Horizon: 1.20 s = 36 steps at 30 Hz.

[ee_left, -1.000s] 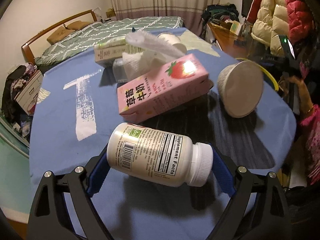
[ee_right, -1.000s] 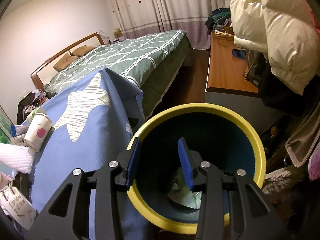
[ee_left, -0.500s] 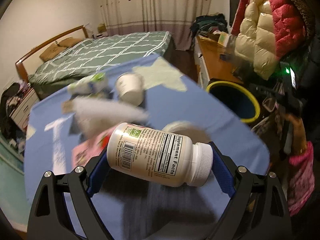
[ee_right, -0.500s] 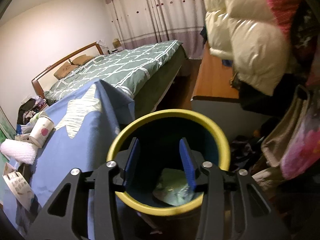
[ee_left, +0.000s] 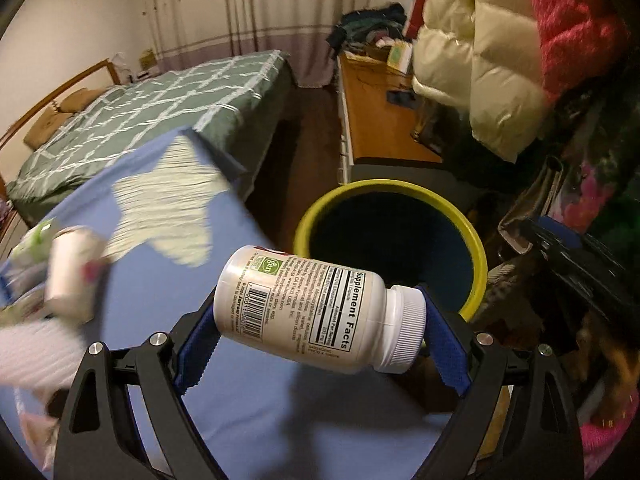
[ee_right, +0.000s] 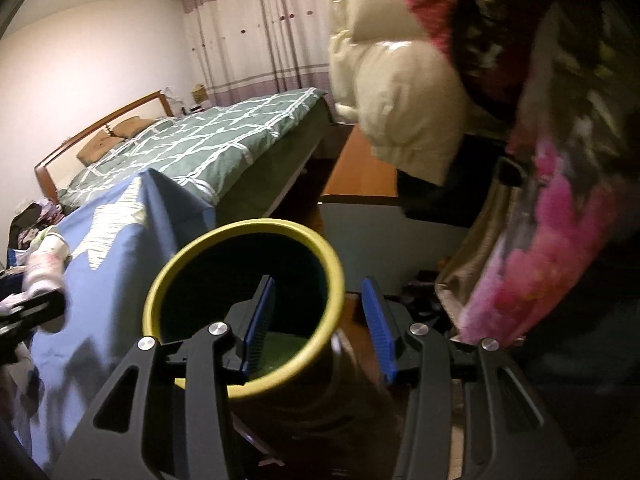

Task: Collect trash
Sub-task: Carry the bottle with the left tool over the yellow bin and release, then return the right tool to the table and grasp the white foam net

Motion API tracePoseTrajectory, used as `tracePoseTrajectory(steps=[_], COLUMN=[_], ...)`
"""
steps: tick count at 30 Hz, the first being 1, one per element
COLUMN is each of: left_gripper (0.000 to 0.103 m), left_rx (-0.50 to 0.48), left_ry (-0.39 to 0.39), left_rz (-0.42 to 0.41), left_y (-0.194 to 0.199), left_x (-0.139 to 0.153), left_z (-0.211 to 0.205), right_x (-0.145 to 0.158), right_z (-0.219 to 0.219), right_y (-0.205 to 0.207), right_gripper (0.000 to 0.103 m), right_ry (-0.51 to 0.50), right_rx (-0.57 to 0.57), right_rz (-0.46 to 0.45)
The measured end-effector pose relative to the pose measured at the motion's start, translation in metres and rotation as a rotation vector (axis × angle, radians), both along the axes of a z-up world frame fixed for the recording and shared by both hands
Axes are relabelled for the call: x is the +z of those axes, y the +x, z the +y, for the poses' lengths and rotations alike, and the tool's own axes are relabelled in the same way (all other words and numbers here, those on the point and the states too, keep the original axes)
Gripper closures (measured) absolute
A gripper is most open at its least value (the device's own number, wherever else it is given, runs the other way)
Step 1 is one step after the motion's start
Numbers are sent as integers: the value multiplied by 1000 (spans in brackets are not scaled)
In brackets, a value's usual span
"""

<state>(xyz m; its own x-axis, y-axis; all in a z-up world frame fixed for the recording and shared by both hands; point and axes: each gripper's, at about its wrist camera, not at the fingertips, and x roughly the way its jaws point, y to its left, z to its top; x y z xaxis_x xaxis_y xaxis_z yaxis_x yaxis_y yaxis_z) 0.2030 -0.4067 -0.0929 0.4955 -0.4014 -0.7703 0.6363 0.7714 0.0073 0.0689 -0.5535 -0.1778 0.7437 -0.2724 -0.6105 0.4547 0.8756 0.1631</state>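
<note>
My left gripper (ee_left: 320,340) is shut on a white supplement bottle (ee_left: 316,308), held sideways above the edge of the blue-clothed table (ee_left: 256,400), close to the yellow-rimmed bin (ee_left: 390,196). My right gripper (ee_right: 318,328) is open and empty, above the right side of the same bin's rim (ee_right: 192,252). Some greenish trash (ee_right: 280,348) lies at the bin's bottom. A white cup (ee_left: 70,268), a carton and tissue lie blurred at the table's left.
A bed with a green checked cover (ee_left: 160,108) stands behind the table. A wooden desk (ee_left: 376,120) is behind the bin. Puffy jackets (ee_left: 500,52) hang at the right, over bags on the floor.
My left gripper has carried the bottle from over the table's trash rightward to the bin's edge. My right gripper has shifted right off the bin's middle and opened wider.
</note>
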Motion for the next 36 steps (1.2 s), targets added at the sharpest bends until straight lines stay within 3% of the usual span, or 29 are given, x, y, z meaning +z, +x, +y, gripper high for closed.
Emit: tracePoseTrajectory(steps=[7, 14, 17, 19, 29, 36], left_gripper=[14, 14, 14, 12, 8, 5], left_rx=[-14, -29, -26, -25, -17, 77], left_ry=[34, 63, 77, 67, -12, -101], left_rz=[54, 88, 99, 104, 62, -17], left_y=[25, 34, 35, 34, 8, -18], left_x=[-34, -50, -52, -50, -12, 27], left_z=[-60, -78, -82, -80, -34, 56], right_x=[-7, -11, -10, -9, -2, 0], right_z=[-16, -16, -15, -13, 3, 29], right_y=[-7, -4, -3, -4, -10, -3], right_gripper=[58, 56, 46, 46, 44, 43], right_ry=[-4, -20, -23, -30, -43, -42], right_rx=[-36, -46, -54, -63, -62, -16], right_rz=[16, 42, 44, 43, 50, 64])
